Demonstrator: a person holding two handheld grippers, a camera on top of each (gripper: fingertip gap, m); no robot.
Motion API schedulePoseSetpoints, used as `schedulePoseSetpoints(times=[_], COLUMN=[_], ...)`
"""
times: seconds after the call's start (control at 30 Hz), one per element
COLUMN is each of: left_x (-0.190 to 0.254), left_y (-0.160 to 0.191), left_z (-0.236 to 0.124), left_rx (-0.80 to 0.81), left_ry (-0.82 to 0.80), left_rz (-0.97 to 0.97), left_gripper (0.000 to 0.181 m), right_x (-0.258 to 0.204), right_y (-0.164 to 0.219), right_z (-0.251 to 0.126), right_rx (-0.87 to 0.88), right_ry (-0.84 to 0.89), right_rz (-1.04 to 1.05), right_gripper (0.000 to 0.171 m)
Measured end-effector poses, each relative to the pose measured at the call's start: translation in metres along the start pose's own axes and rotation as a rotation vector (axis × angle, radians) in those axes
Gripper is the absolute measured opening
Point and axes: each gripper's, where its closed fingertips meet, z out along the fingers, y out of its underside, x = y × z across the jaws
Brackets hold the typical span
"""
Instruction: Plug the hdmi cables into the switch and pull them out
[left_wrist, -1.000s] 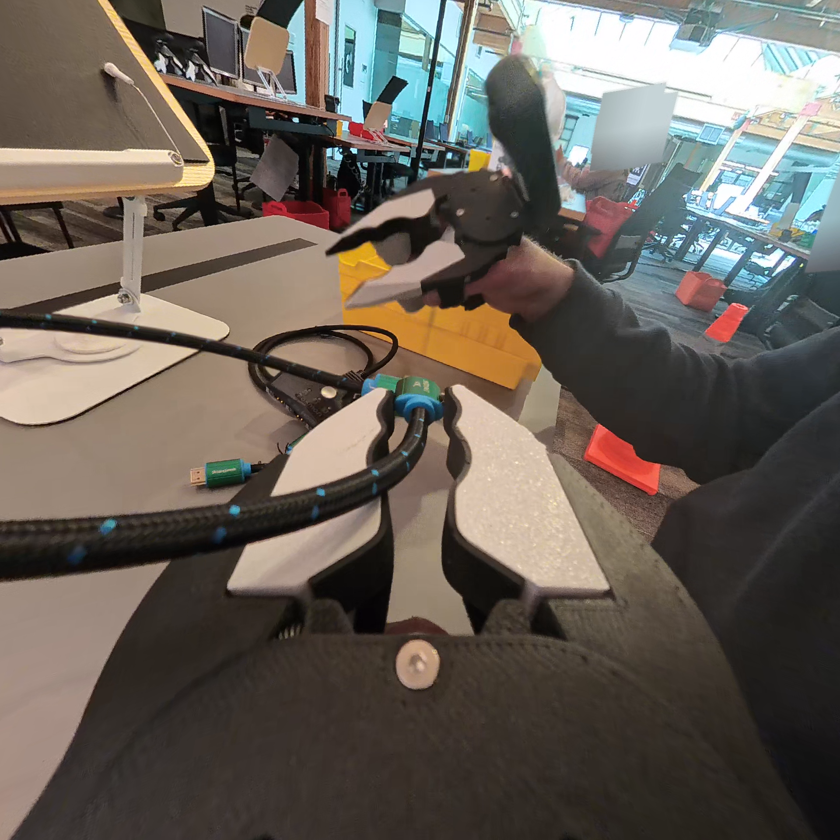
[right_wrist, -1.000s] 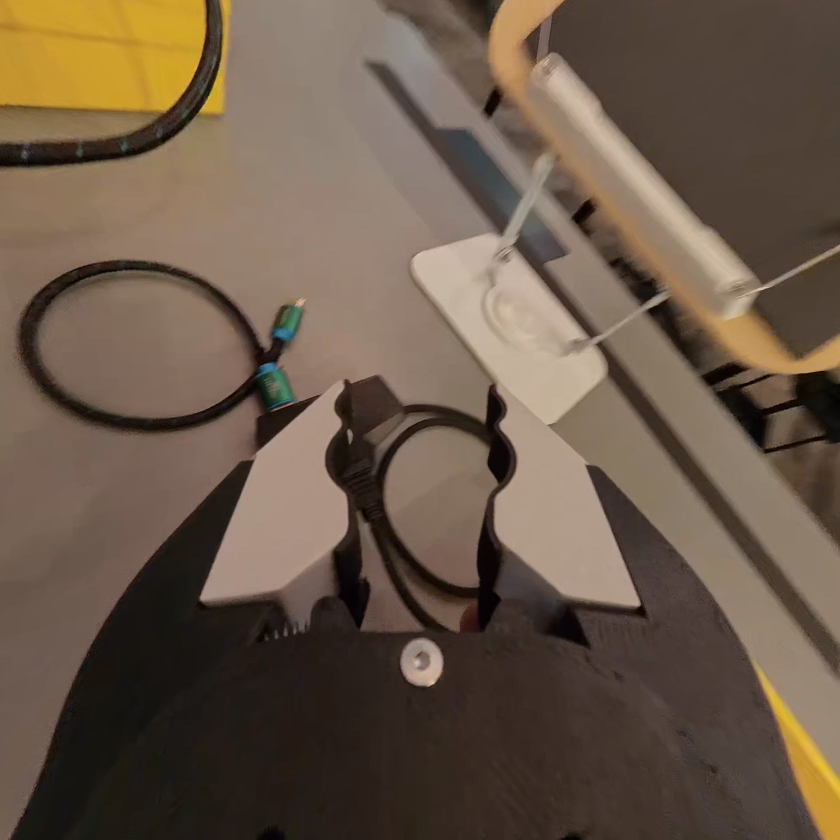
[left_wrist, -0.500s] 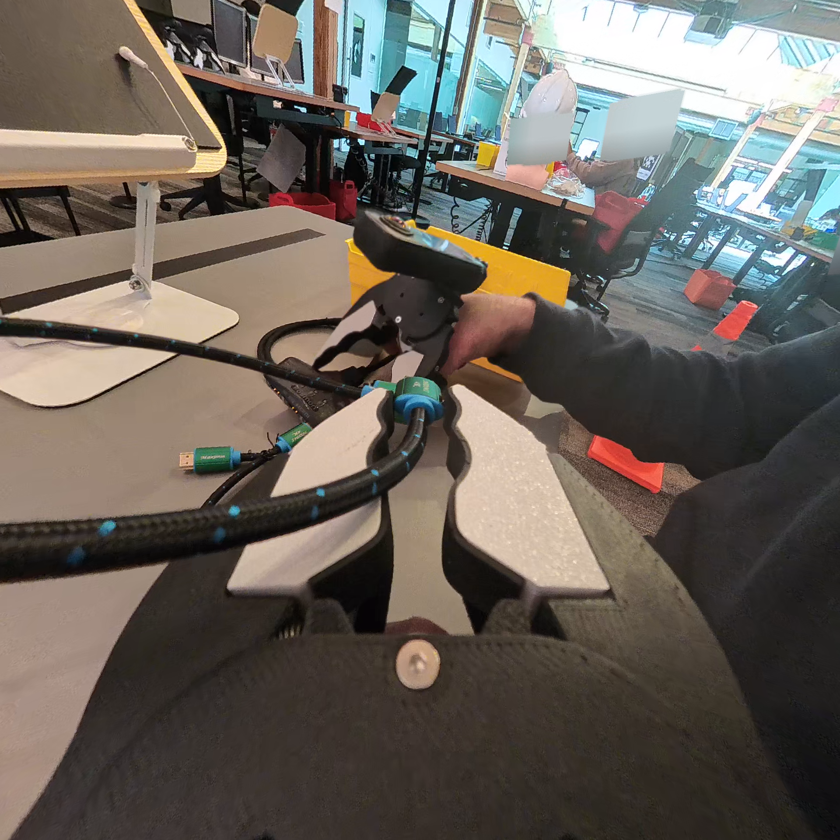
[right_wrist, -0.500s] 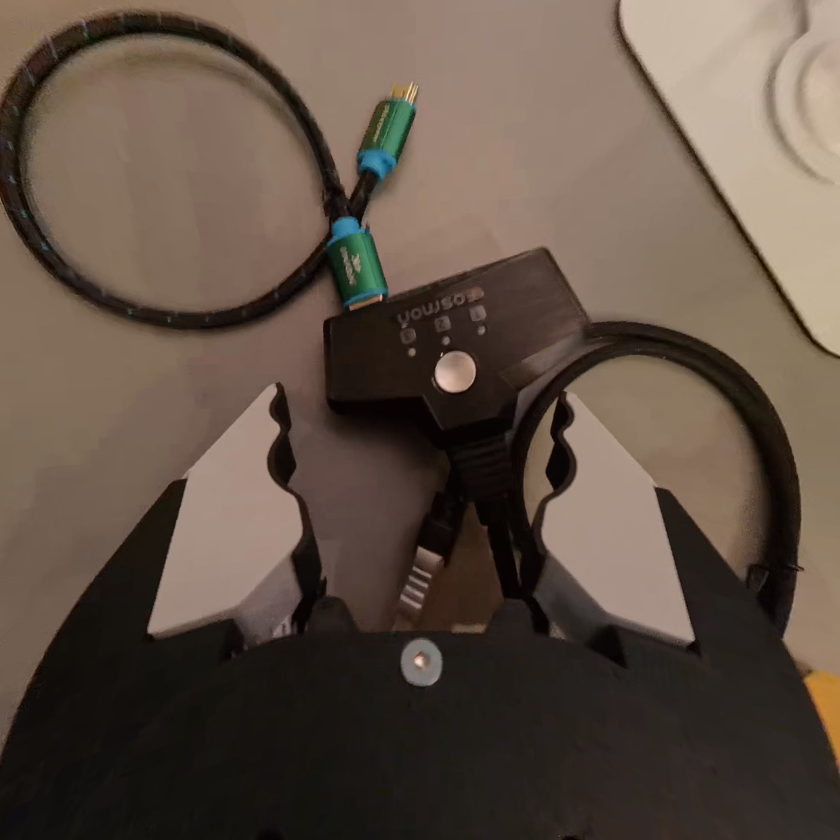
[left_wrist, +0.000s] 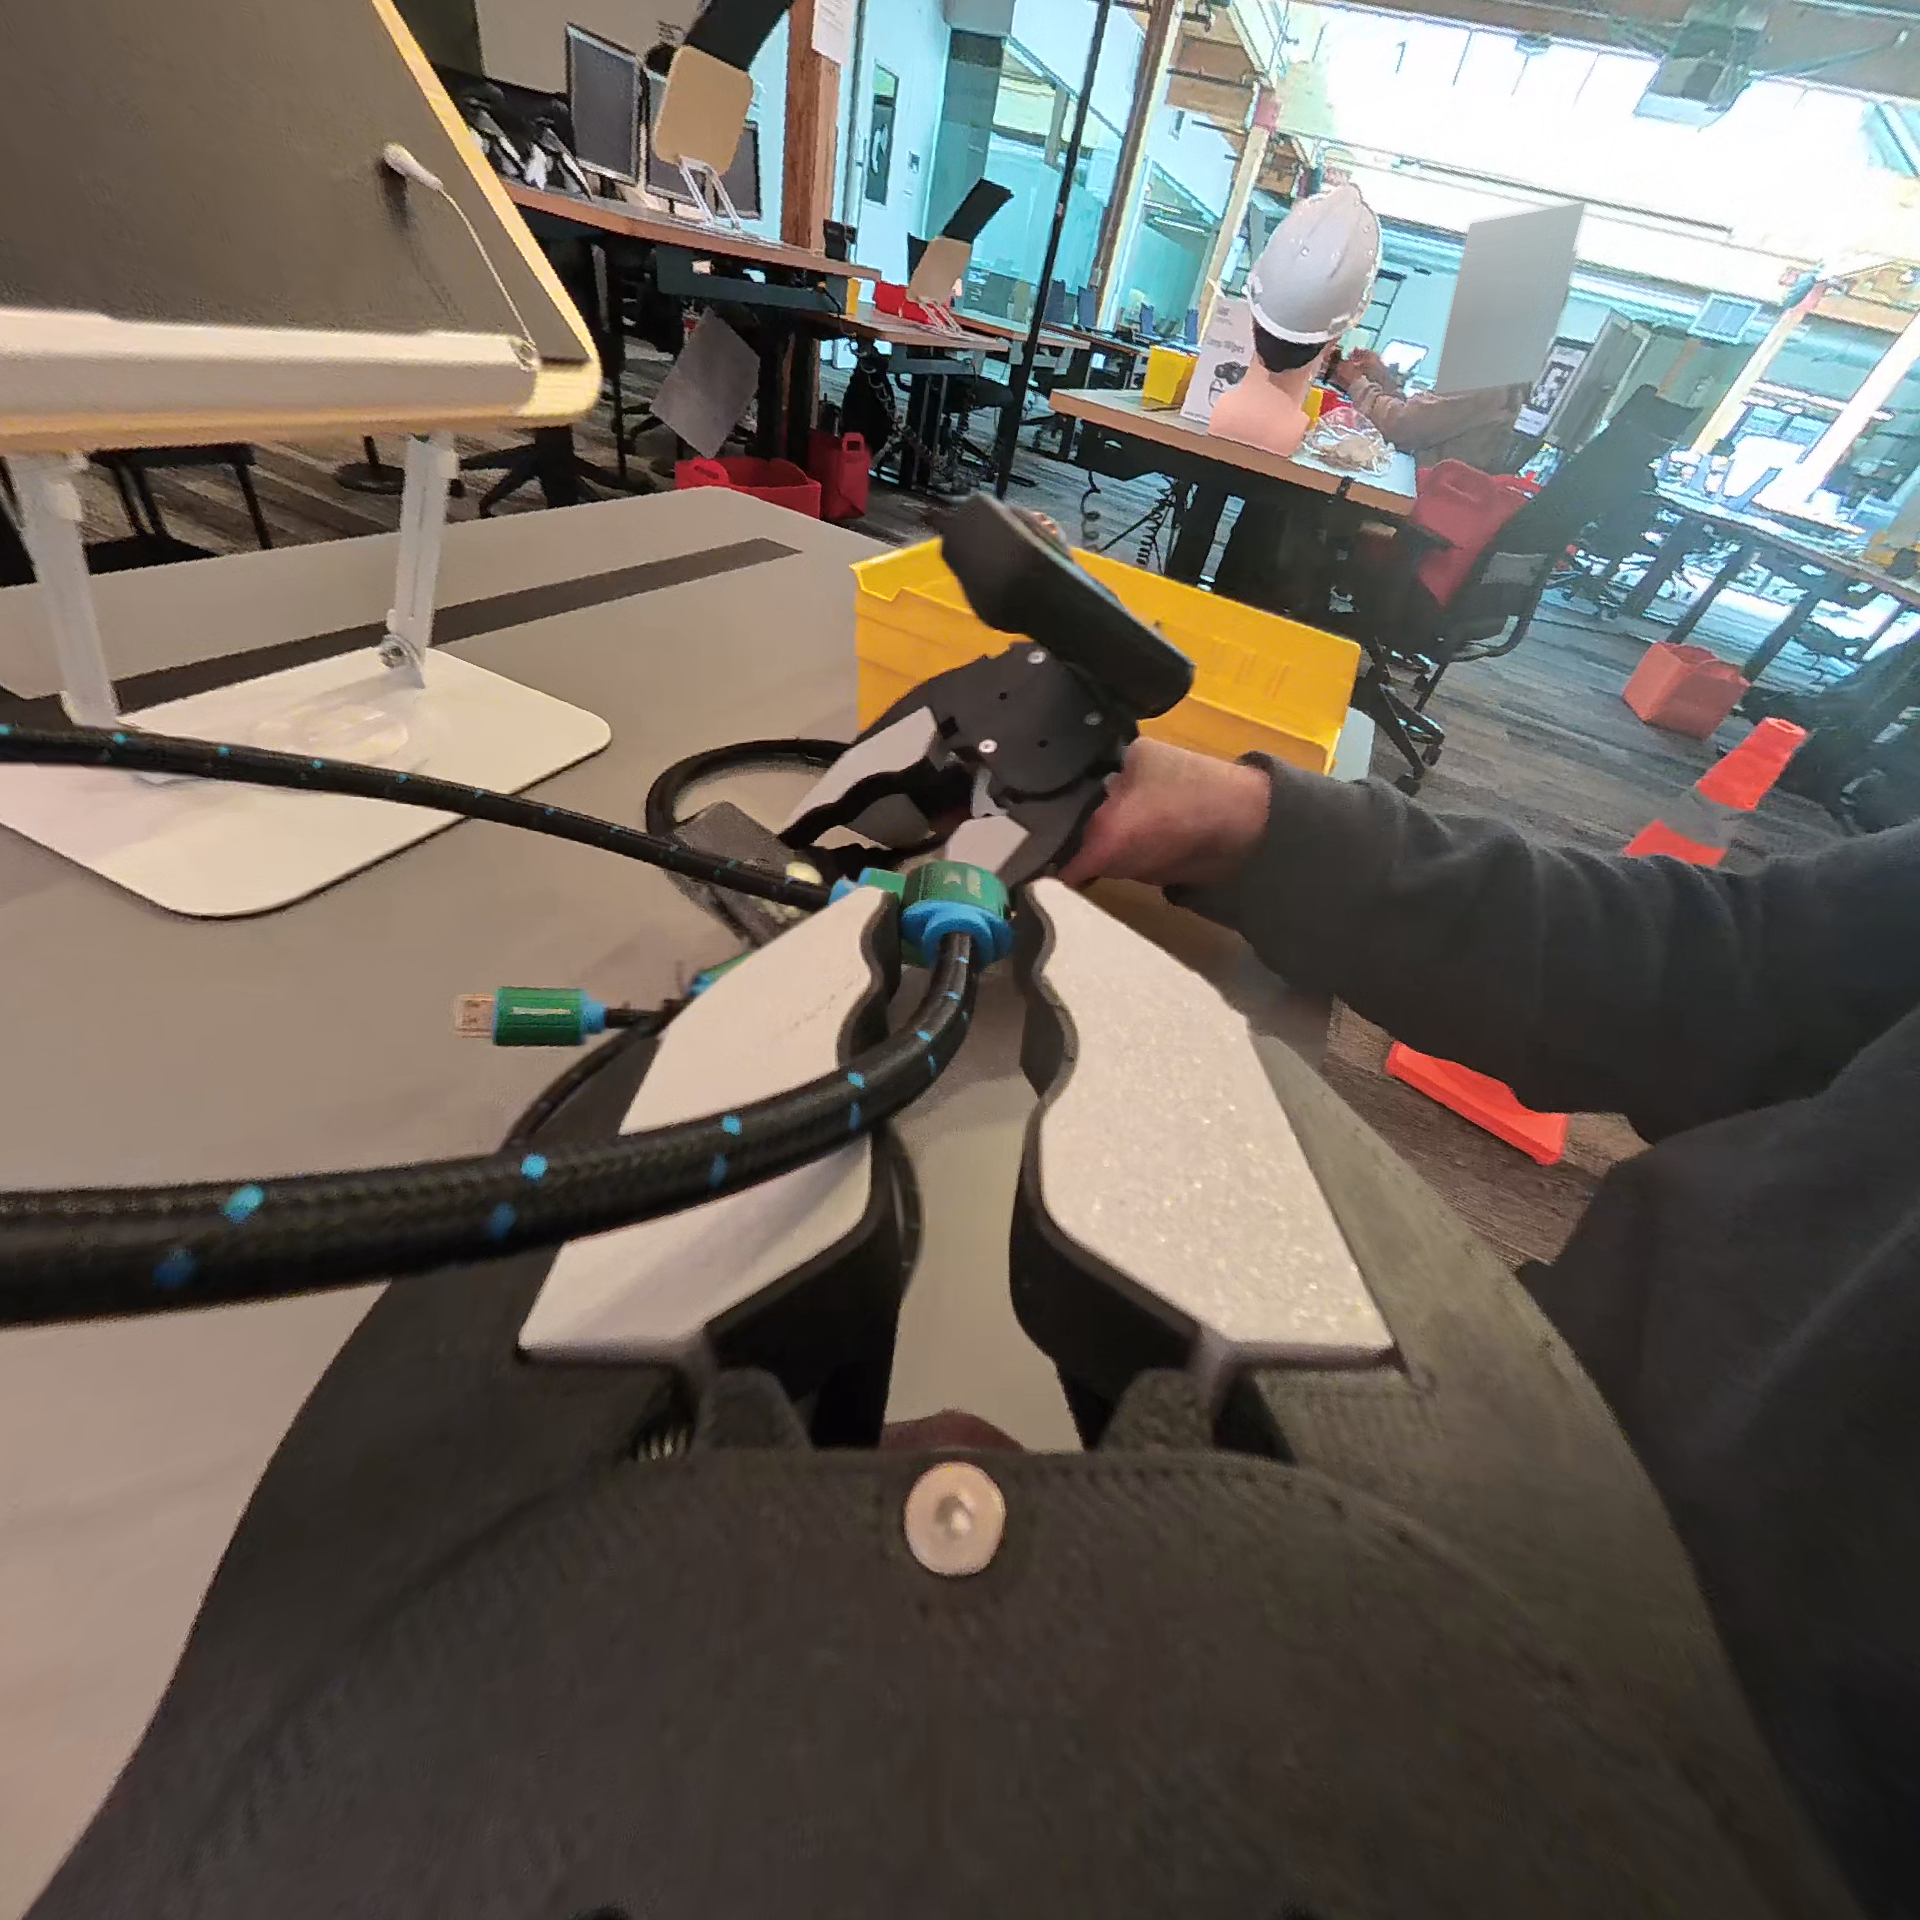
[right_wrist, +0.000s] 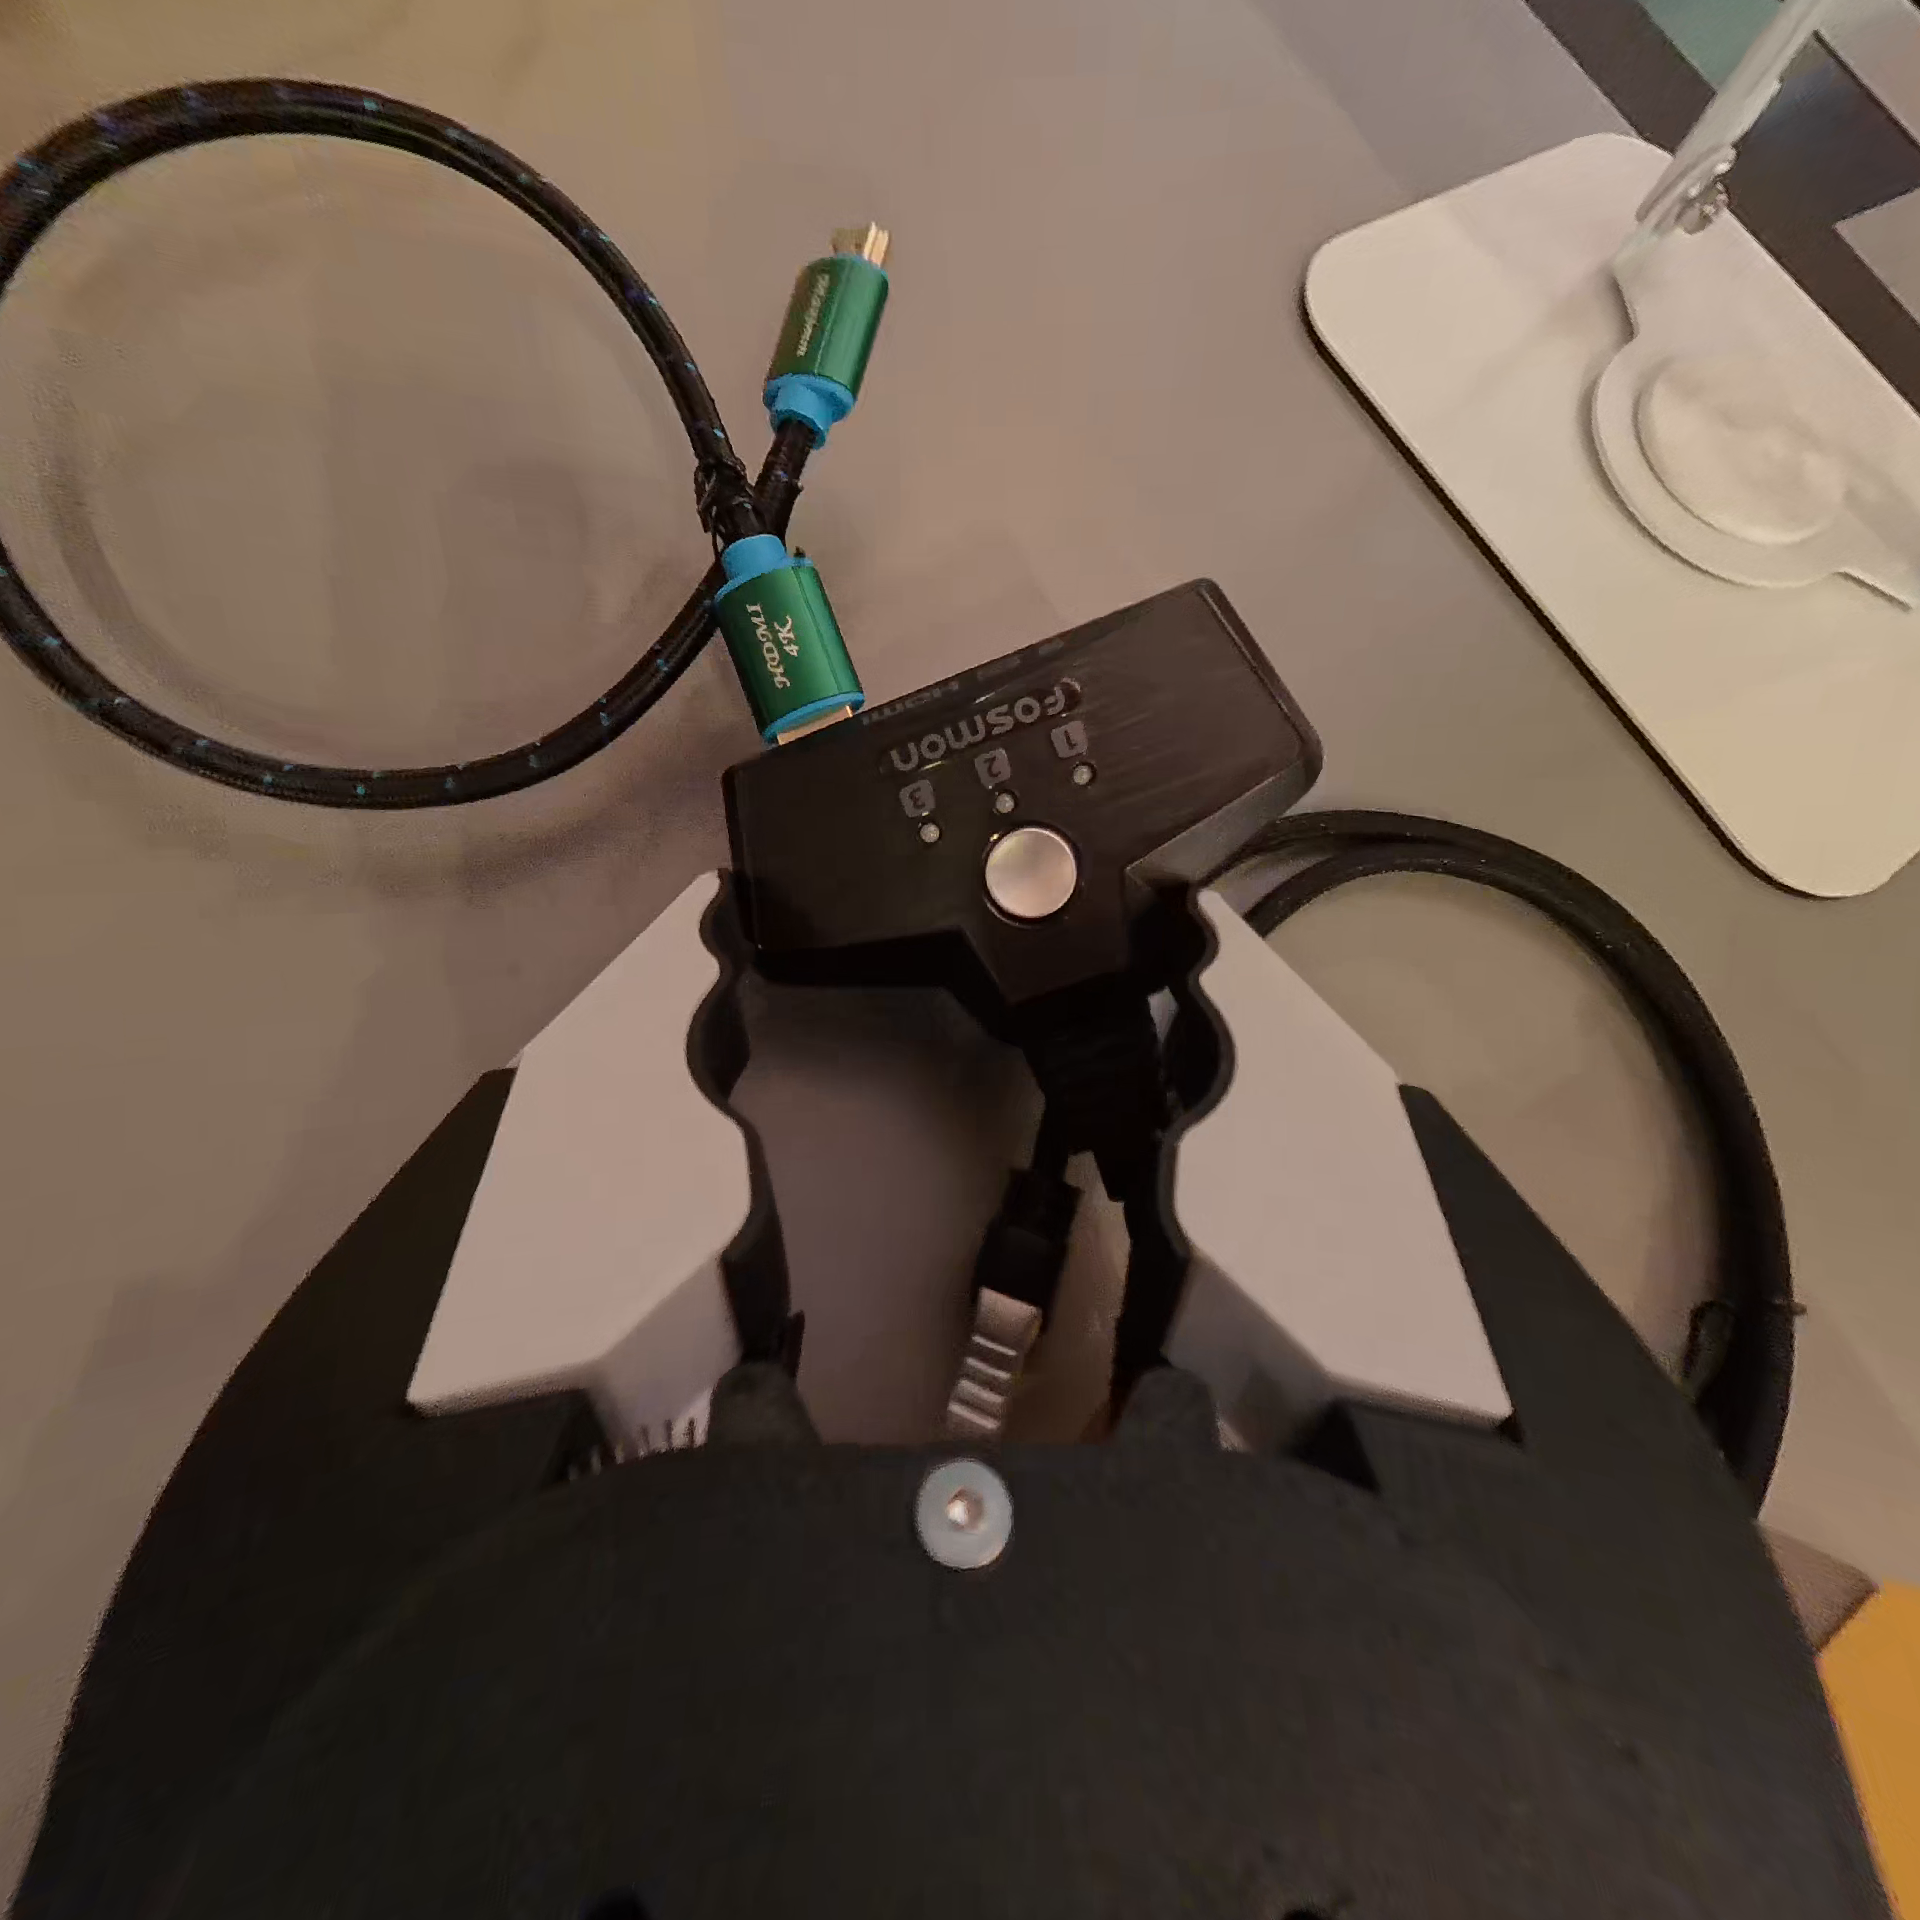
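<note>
Left tongs (left_wrist: 954, 914) clamped a green HDMI plug (left_wrist: 956, 888) just short of the switch (right_wrist: 1023, 774); right tongs (right_wrist: 961, 940) sat open around its rear, not gripping, so pushing risked sliding it across the worktop (right_wrist: 1039, 260)

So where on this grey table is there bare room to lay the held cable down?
Bare grey table lies left of the right gripper, below the short cable loop. More lies between the switch and the white stand base. It is crowded at the switch, where plugs, its own black lead and both grippers meet.
</note>
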Motion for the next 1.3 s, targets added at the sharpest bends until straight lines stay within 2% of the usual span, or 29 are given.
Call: schedulePoseSetpoints(times=[0.13, 0.3, 0.5, 0.63, 0.83, 1.17, 1.3], left_x=[-0.016, -0.040, -0.034, -0.031, -0.048, -0.031, -0.026], left_y=[-0.009, -0.006, -0.008, -0.004, 0.027, 0.032, 0.023], left_z=[-0.004, -0.009, -0.002, 0.011, 0.022, 0.031, 0.030], left_rx=[0.017, -0.040, -0.033, -0.119, -0.346, -0.328, -0.226], left_ry=[-0.090, -0.237, -0.218, -0.226, -0.317, -0.197, -0.140], left_rz=[0.020, 0.074, 0.099, 0.164, 0.241, 0.287, 0.254], left_gripper=[0.020, 0.020, 0.019, 0.020, 0.020, 0.020, 0.019], right_x=[-0.016, -0.045, -0.061, -0.074, -0.090, -0.105, -0.108], right_y=[-0.019, -0.047, -0.045, -0.048, -0.056, -0.053, -0.056], right_z=[-0.016, -0.044, -0.047, -0.047, -0.056, -0.056, -0.060], right_rx=[0.070, 0.182, 0.138, 0.140, 0.163, 0.175, 0.226], right_ry=[-0.064, -0.215, -0.231, -0.249, -0.302, -0.411, -0.480], right_rz=[-0.010, -0.041, -0.156, -0.217, -0.270, -0.290, -0.245], right_gripper=[0.080, 0.080, 0.080, 0.080, 0.080, 0.080, 0.080])
